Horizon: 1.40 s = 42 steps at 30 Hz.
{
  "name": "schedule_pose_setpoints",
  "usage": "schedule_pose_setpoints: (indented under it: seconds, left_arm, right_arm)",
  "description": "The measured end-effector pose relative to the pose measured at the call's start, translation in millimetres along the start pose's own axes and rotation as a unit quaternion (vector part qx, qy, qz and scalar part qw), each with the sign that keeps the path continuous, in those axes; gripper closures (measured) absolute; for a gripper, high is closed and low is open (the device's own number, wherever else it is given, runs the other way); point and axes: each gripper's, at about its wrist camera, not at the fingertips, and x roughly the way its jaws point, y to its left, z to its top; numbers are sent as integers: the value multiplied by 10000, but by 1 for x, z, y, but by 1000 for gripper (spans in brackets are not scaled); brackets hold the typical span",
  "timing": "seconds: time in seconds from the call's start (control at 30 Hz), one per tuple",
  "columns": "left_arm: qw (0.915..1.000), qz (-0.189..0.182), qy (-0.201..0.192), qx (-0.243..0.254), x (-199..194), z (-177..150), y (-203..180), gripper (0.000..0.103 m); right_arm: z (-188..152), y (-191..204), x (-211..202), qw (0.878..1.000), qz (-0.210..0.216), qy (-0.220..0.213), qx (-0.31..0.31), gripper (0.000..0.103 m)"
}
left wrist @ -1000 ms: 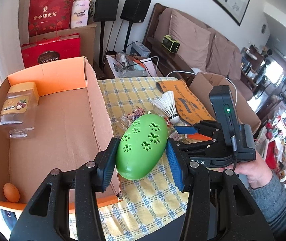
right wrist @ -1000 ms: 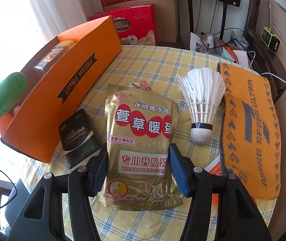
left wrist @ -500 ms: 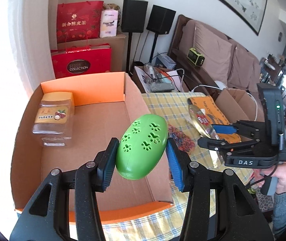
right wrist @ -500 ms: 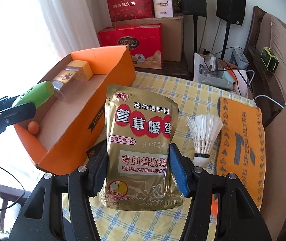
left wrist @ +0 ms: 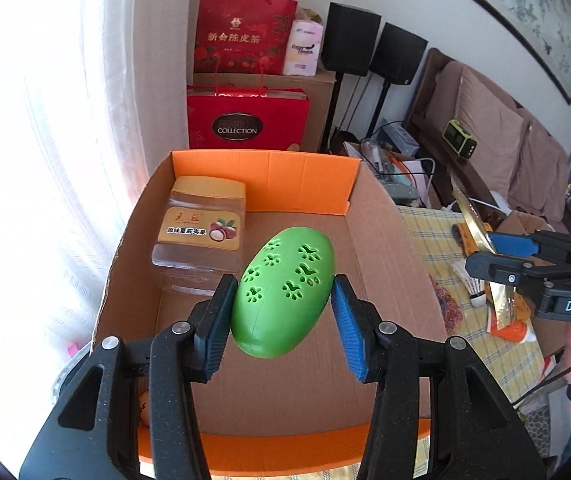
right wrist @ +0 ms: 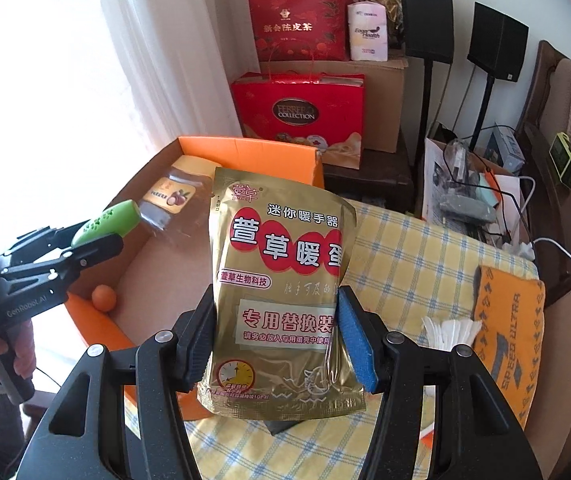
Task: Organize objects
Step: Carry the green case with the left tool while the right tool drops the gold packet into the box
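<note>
My left gripper [left wrist: 283, 316] is shut on a green egg-shaped case [left wrist: 283, 292] with paw-print holes and holds it above the inside of the orange cardboard box [left wrist: 265, 176]. It also shows in the right wrist view [right wrist: 105, 222]. My right gripper [right wrist: 275, 342] is shut on a gold pouch [right wrist: 281, 280] with red Chinese lettering, held upright above the table beside the box [right wrist: 245, 150]. In the box lie a clear nut jar [left wrist: 201, 232] with a tan lid and a small orange ball [right wrist: 104, 298].
On the yellow checked tablecloth [right wrist: 413, 256] lie a white shuttlecock [right wrist: 451, 330], an orange towel [right wrist: 509, 332] and a dark packet under the pouch. Red gift bags [right wrist: 297, 116], a brown carton and black speakers [right wrist: 425, 20] stand behind. A sofa is at the right.
My left gripper carried the green case from above the table leftward over the box. My right gripper lifted the gold pouch off the table and moved it toward the box.
</note>
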Motion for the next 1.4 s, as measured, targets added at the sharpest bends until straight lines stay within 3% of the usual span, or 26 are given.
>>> schedule_pose_setpoints:
  seconds: [0.3,0.63,0.9,1.07,1.4]
  left_arm:
    - [9998,177,15,-133,8,10,20,58]
    - [9986,316,103,-400,22,15,46,58]
    - [9983,341,173,-437,29,14,52,58]
    - [9983,348,248,-397,33,13,49,58]
    - [9984,352,301,-326,35,15,42,58]
  right_arm:
    - [46,24,42,9995,215,216,24,44]
    - [68,33,112,9957,319,761,419,44]
    - [80,32,161,9917,-262,1077,652,43]
    - [81,33,183,9864,-590,1318,782,37]
    - [94,45,162,9876,-973,1032,676,20]
